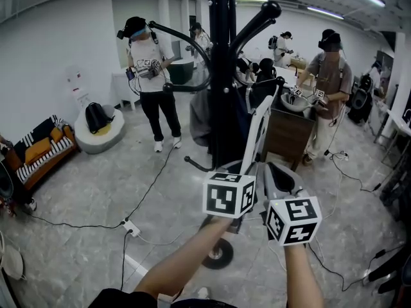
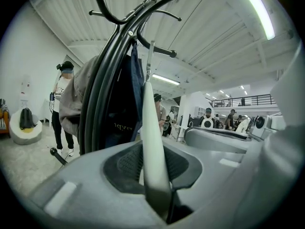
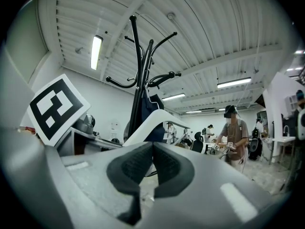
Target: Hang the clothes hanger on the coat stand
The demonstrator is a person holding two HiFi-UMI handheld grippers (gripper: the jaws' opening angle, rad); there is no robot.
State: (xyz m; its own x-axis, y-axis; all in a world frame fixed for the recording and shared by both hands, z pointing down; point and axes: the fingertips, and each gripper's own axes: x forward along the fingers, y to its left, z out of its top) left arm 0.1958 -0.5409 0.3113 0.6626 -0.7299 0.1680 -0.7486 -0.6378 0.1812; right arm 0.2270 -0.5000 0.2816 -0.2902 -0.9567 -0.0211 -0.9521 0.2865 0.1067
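Observation:
The black coat stand (image 1: 221, 76) rises right in front of me, its curved hooks spreading above. A white clothes hanger (image 1: 257, 130) stands upright against the pole's right side. My left gripper (image 1: 247, 171) is shut on the hanger's lower end. In the left gripper view the hanger (image 2: 151, 128) runs up from between the pads to its metal hook, close beside the stand (image 2: 107, 80). My right gripper (image 1: 277, 175) sits just to the right, its jaws shut with nothing between them. In the right gripper view the hanger (image 3: 157, 120) and the stand (image 3: 140, 70) lie beyond that gripper (image 3: 152, 159).
A grey garment (image 1: 200, 117) and a dark one hang on the stand. Its round base (image 1: 218, 254) rests on the floor near a power strip (image 1: 131, 228) and cables. A wooden cabinet (image 1: 286, 133) stands behind; several people stand around; a white beanbag (image 1: 96, 130) sits at left.

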